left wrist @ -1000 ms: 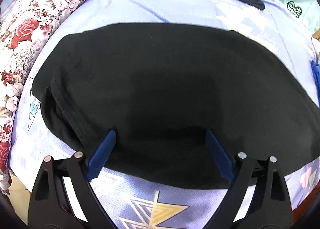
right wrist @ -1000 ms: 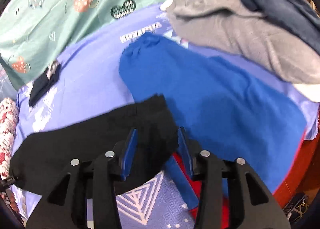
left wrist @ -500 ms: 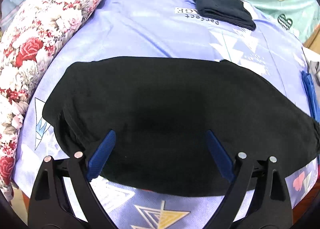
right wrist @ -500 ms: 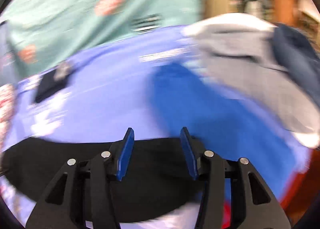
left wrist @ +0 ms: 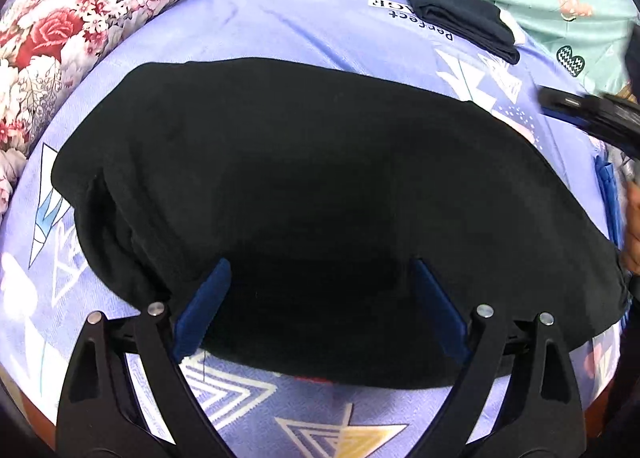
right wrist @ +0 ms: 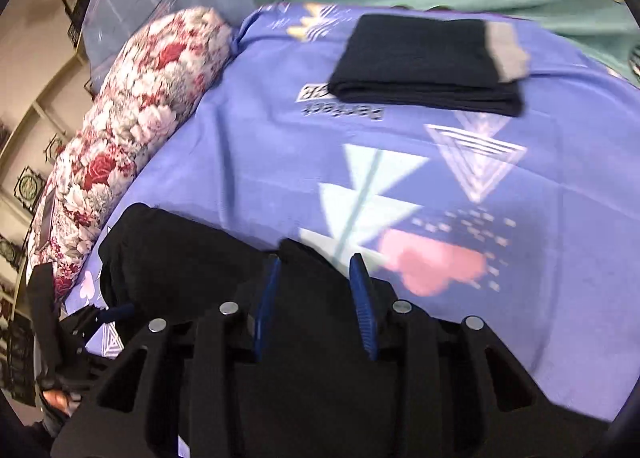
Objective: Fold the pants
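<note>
One pair of black pants (left wrist: 320,178) lying flat and wide on lilac sheet (left wrist: 280,18), left gripper (left wrist: 320,306) fingers spread, right gripper (right wrist: 316,298) fingers closing over pants fabric.

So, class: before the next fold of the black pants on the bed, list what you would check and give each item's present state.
1. Black pants lying flat on the purple sheet: ok, apart from a bunched left end.
2. Left gripper open over the near edge of the pants: ok.
3. Right gripper gripping cloth: cannot tell; its fingers are closing with black fabric between them.
4. Folded dark garment apart from the pants: ok.
5. Floral bolster off the pants: ok.
6. Bare sheet beyond the pants for the fold: ok.
</note>
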{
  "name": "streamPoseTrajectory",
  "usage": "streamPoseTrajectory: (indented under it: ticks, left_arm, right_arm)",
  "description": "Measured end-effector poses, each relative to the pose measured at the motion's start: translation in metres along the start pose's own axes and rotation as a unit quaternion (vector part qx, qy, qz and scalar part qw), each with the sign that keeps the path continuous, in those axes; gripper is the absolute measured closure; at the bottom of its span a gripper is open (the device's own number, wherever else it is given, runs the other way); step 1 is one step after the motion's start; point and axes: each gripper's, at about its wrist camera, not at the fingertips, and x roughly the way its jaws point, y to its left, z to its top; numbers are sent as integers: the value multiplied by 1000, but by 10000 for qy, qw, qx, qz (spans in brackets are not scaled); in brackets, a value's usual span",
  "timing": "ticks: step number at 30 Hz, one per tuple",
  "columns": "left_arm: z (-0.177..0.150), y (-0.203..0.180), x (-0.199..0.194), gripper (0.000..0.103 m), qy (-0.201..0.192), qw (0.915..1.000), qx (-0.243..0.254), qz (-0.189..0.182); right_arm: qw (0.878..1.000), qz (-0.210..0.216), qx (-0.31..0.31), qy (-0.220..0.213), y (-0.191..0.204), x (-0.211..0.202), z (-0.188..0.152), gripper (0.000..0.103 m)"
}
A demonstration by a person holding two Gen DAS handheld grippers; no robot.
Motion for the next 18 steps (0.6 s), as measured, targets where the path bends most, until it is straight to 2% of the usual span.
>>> streamPoseTrajectory:
  ticks: [5, 11, 12, 13, 14, 18]
  left_arm:
    - [-1, 6, -3, 10, 7, 9998, 53, -187]
    - [1, 9, -3, 10, 36, 9994, -10, -335]
    - [2, 9, -3, 10, 38, 9994, 2, -345]
    - [2, 9, -3, 10, 39, 9994, 12, -346]
    - [2, 9, -3, 10, 37, 9994, 28, -341]
    - [3, 8, -4, 10, 34, 9995, 43, -310]
  right_arm:
    - [9989, 44, -168, 437, 21, 41, 5, 66]
    - [9969, 64, -287, 731, 25, 63, 2, 67]
    - [9968, 7, -313, 741, 26, 64, 2, 72]
    - [9962, -3, -291, 817, 25, 68, 2, 85]
    - [9958, -34, -269, 879, 23, 71, 3, 94]
    - [9953, -66, -301, 919, 18, 71, 8, 95]
